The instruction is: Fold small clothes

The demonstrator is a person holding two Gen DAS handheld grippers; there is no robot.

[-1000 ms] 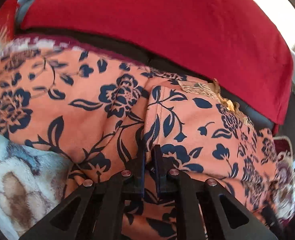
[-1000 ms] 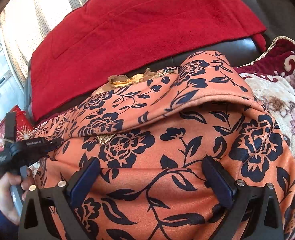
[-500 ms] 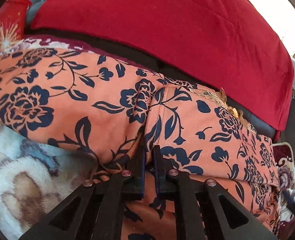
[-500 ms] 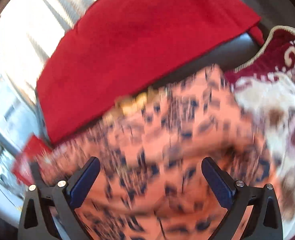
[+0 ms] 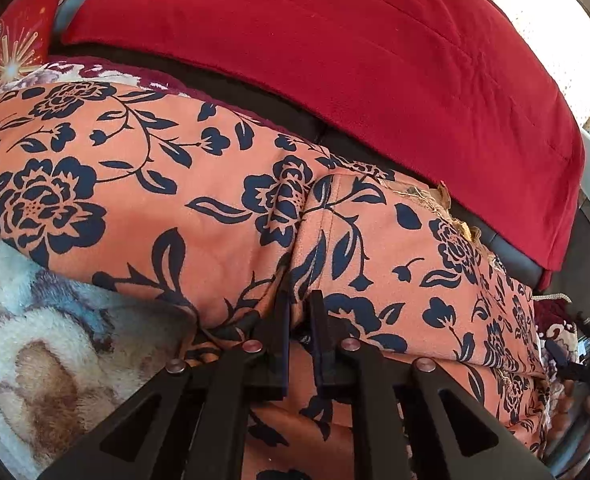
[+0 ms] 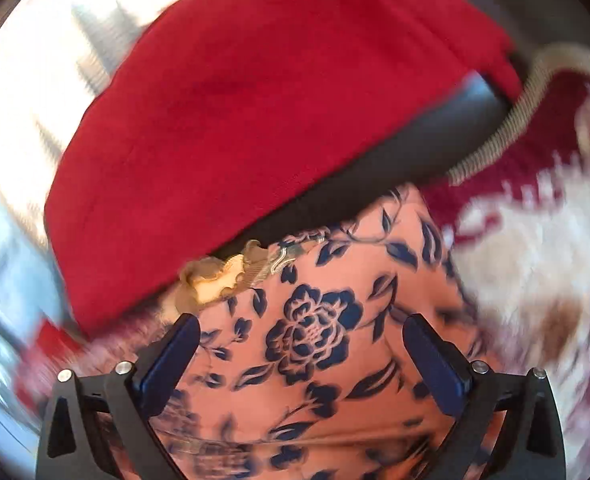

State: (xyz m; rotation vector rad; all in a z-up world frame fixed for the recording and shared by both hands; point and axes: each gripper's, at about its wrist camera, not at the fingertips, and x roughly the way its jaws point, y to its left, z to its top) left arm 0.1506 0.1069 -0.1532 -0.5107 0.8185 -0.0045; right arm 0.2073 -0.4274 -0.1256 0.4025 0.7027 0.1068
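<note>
- Orange floral garment [image 5: 199, 184] lies on the plush blanket [image 5: 55, 344], before the red cushion [image 5: 335, 60].
- Left gripper [image 5: 298, 320] is clenched on a pinched fold; keep that pinch firm and low.
- Right gripper [image 6: 301, 344] hangs released above the cloth; it should take the far edge squarely.

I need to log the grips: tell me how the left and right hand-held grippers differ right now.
The left hand-held gripper is shut, pinching a fold of the orange floral garment; the right hand-held gripper stands wide open, holding nothing. The left's view is sharp; the right's is motion-blurred. Both point down over that same garment, before the red blanket.
</note>
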